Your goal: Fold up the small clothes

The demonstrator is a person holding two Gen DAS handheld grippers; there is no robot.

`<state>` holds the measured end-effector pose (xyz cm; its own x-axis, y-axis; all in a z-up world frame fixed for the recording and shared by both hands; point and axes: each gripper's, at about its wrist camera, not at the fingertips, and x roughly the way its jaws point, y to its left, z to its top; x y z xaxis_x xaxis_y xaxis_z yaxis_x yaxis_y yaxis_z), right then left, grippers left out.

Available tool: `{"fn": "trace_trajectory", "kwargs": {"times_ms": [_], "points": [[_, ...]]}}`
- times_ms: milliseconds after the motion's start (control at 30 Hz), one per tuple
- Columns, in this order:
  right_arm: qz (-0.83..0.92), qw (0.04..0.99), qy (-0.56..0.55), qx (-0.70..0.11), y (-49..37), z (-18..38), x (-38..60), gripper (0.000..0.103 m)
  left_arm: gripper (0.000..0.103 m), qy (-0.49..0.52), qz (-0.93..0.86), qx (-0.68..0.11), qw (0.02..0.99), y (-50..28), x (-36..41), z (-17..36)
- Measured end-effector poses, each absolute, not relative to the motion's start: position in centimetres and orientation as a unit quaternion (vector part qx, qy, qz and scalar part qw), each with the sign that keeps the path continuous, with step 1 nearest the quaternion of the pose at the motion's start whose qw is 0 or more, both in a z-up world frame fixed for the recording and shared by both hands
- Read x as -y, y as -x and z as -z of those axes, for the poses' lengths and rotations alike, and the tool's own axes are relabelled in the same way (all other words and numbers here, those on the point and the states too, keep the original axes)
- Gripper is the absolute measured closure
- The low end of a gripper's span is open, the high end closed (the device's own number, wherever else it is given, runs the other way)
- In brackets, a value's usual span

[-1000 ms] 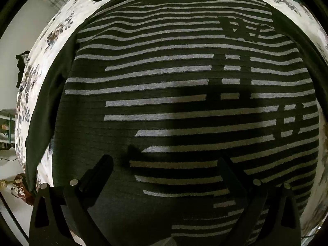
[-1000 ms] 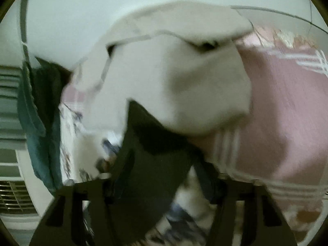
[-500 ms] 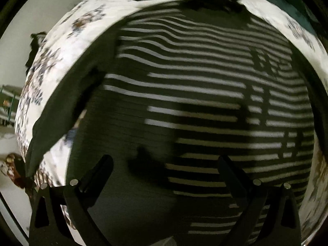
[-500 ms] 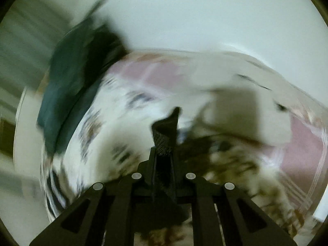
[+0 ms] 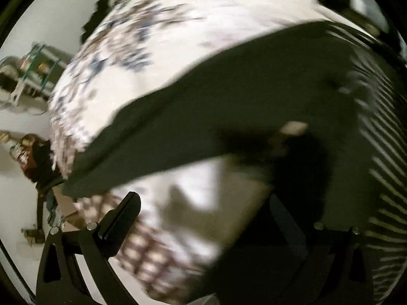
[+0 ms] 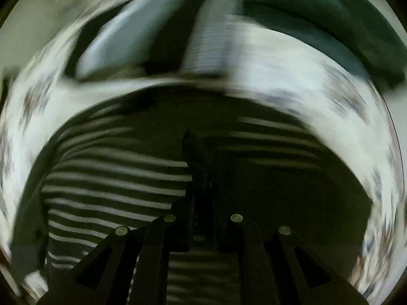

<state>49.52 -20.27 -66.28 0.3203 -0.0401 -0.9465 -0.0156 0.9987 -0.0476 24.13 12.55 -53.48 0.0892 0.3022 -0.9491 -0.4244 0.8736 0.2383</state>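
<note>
A striped sweater (image 6: 114, 178) lies flat on the floral bedsheet (image 5: 178, 50) as I work both grippers over it, frames smeared by fast motion.

From my left wrist camera, the view has swung off the sweater's chest, which filled the lens a second ago, to its dark sleeve (image 5: 216, 117), now running from about 8 o'clock up toward 2 o'clock across the sheet. The striped body sits at the 3 o'clock edge. My left gripper (image 5: 203, 218) has its fingers spread wide with nothing between them; the sleeve lies ahead of the tips, not yet touched as far as I can see.

From my right wrist camera, the pale garment and pink cloth of a second ago are gone; the sweater now fills the lower half of the frame, its collar end toward 12 o'clock. My right gripper (image 6: 203, 203) has drawn its fingers together, clenched and nearly touching, and I can make out no fabric pinched between them, though the spot is dark. Folded grey items (image 6: 152, 33) and a teal cloth (image 6: 343, 25) lie beyond, at 11 to 1 o'clock.

My reading: both hands have come to this sweater to start its fold, the left lined up for the sleeve. The right would need to open before it can take any cloth.
</note>
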Motion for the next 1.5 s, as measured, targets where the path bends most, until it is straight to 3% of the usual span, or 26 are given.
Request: {"fn": "trace_trajectory", "kwargs": {"times_ms": [167,367,400,467,500,533,733,900,933,1000,1067,1100,1367,1500], "points": [[-0.097,0.804,0.124,-0.574,-48.8,67.6,3.3,0.092,0.000,0.053,-0.281,-0.622,0.729,-22.0,-19.4,53.2],[-0.097,0.786,0.147,-0.592,-46.6,69.1,1.4,0.090,0.000,0.099,-0.298,-0.612,0.726,-20.5,-24.5,52.9],[-0.101,0.781,0.134,-0.601,-46.7,68.7,1.8,0.085,0.000,0.114,-0.298,-0.613,0.723,-20.2,-25.3,53.0],[-0.122,0.759,0.064,-0.637,-46.5,67.4,3.9,0.064,0.000,0.159,-0.297,-0.605,0.722,-19.0,-27.6,52.6],[-0.124,0.751,0.025,-0.648,-46.2,66.7,5.5,0.043,0.000,0.170,-0.301,-0.600,0.722,-18.4,-28.6,52.4],[-0.123,0.747,-0.008,-0.653,-45.5,66.0,7.0,0.035,0.000,0.178,-0.305,-0.596,0.721,-17.9,-29.6,52.2],[-0.049,0.717,-0.124,-0.684,-40.1,65.5,16.6,0.035,0.000,0.236,-0.291,-0.585,0.719,-15.4,-34.8,53.2],[0.011,0.684,-0.149,-0.714,-35.7,68.8,20.2,0.035,0.001,0.282,-0.252,-0.611,0.696,-17.0,-36.6,58.4],[0.016,0.677,-0.155,-0.719,-34.7,69.4,20.7,0.035,0.006,0.281,-0.252,-0.610,0.697,-17.3,-36.5,58.9],[0.020,0.668,-0.156,-0.727,-34.3,70.7,19.7,0.035,0.035,0.251,-0.246,-0.599,0.720,-18.2,-35.6,58.1],[0.015,0.662,-0.150,-0.734,-33.2,71.2,19.4,0.035,0.092,0.210,-0.236,-0.592,0.741,-19.0,-34.2,56.5],[0.012,0.662,-0.145,-0.736,-32.8,71.3,19.2,0.035,0.098,0.204,-0.232,-0.588,0.748,-19.2,-34.0,55.8],[-0.001,0.683,-0.109,-0.723,-30.7,69.8,16.5,0.035,0.103,0.245,-0.289,-0.459,0.804,-22.1,-40.7,47.4],[-0.008,0.697,-0.098,-0.711,-31.0,69.3,15.0,0.035,0.103,0.291,-0.296,-0.418,0.808,-24.0,-46.2,46.9]]}}
